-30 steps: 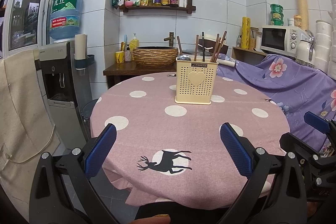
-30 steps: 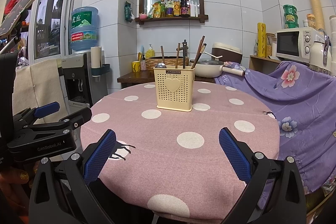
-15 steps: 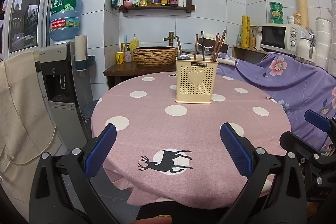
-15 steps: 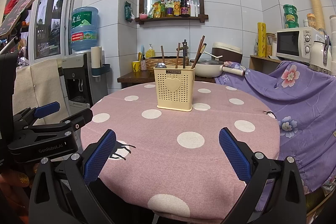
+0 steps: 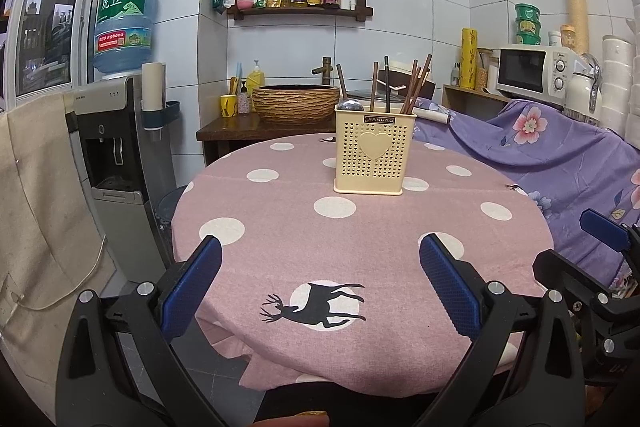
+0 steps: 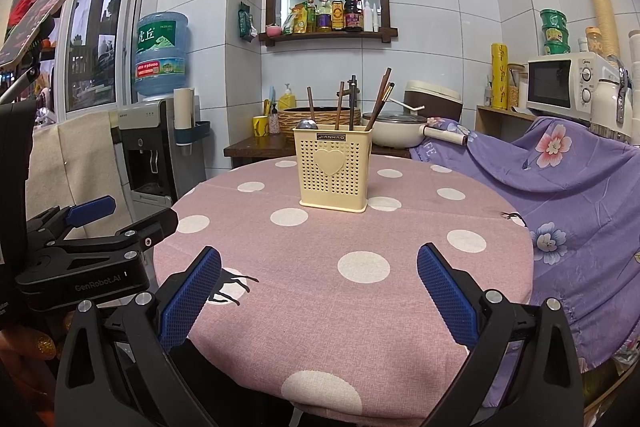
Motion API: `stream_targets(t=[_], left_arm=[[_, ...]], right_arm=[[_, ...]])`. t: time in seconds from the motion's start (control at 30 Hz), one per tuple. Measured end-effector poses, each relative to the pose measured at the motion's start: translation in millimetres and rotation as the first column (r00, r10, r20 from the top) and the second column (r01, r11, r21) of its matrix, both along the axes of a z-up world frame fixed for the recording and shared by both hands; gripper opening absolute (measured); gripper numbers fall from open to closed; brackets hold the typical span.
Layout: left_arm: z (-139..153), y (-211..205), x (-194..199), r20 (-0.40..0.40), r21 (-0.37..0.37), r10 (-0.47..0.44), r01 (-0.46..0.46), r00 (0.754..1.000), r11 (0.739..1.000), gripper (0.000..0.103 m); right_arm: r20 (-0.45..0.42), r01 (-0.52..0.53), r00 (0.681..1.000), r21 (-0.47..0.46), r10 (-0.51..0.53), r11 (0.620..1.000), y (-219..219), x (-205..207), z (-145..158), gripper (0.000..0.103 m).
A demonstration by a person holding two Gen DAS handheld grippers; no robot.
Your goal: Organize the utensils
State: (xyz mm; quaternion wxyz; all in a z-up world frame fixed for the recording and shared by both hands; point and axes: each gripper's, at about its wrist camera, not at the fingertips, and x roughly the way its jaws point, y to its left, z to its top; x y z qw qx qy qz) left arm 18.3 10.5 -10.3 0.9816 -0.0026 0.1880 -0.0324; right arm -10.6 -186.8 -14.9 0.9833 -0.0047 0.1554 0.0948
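My left tool (image 5: 320,283) and my right tool (image 6: 319,285) both stand with jaws spread wide, holding nothing, above the near edge of the tabletop (image 5: 280,227). The cream utensil holder (image 5: 374,151) sits upright toward the far side, well apart from both tools. Chopsticks (image 5: 416,87) and a metal spoon (image 5: 349,104) stand in it, leaning at angles.

Holder (image 5: 374,155) upright on table (image 5: 280,235), far side from me, chopsticks (image 5: 416,85) and spoon (image 5: 351,105) in it. Basin (image 5: 296,103) on counter behind. Dispenser (image 5: 116,155) left of table; microwave (image 5: 534,75) right rear. My grippers side by side at near edge
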Motion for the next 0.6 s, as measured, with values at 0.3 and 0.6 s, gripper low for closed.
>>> stream_targets(t=[0.3,0.6], left_arm=[[-0.7,3.8,0.2,-0.006,-0.032,-0.006,0.006,1.0,0.999,0.097],[-2.6,3.8,0.9,-0.017,-0.031,0.0,-0.001,1.0,1.0,0.097]], right_arm=[[-0.005,-0.001,1.0,-0.002,0.001,1.0,-0.5,0.8,-1.4,0.097],[-0.006,-0.005,1.0,-0.004,0.005,1.0,-0.8,1.6,-3.2,0.097]])
